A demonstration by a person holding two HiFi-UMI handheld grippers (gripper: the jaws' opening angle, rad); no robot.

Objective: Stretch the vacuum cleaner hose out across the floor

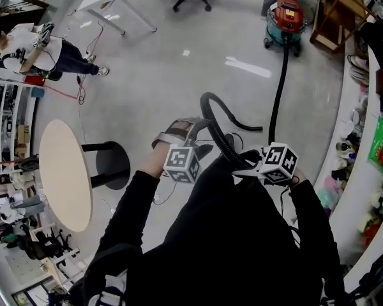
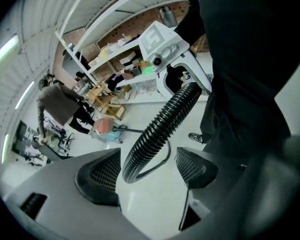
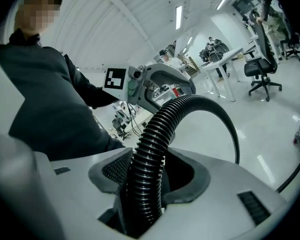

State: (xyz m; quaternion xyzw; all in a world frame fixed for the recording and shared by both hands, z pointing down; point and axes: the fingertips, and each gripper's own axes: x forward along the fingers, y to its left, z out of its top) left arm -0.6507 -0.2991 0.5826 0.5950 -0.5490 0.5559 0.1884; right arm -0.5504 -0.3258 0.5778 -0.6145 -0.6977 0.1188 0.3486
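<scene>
Glossy grey floor; black ribbed hose looping.

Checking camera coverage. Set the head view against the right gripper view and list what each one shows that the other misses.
Only the head view: the round table standing on the floor to the person's left.
Only the right gripper view: the right gripper seen close, pads clamped on the hose, plus the ceiling lights.
Both: the black ribbed hose arching forward, and the left gripper beside it.

No readable text, label, brand, number or sign in any view.
</scene>
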